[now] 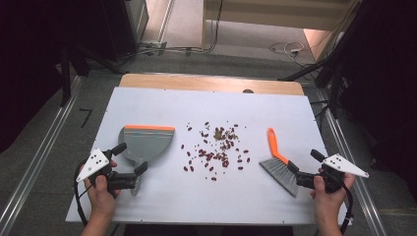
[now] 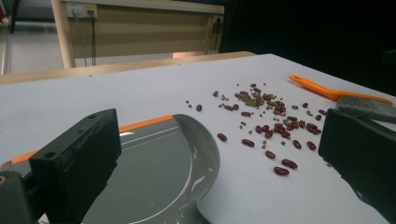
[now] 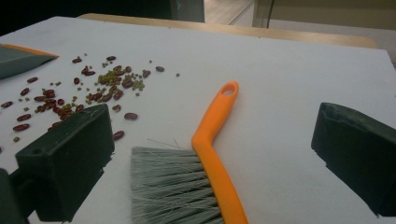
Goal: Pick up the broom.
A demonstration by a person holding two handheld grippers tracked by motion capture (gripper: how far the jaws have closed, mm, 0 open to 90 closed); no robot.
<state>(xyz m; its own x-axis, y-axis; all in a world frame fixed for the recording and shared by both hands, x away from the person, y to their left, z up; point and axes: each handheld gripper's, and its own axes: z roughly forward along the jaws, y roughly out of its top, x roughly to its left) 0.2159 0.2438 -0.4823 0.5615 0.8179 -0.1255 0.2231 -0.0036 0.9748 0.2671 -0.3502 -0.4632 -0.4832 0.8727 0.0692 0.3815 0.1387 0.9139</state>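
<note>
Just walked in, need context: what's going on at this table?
A person holds a gripper in each hand. The left gripper stands open at the grey dustpan, the right gripper open at the orange-handled brush. Neither tool is gripped yet. Beans lie scattered on the white table between them.

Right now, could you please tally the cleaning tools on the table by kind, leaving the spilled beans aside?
Dustpan: 1
Brush: 1
Total: 2
Both are grey with orange parts; the scattered beans lie between them and are too many and too small to count.
</note>
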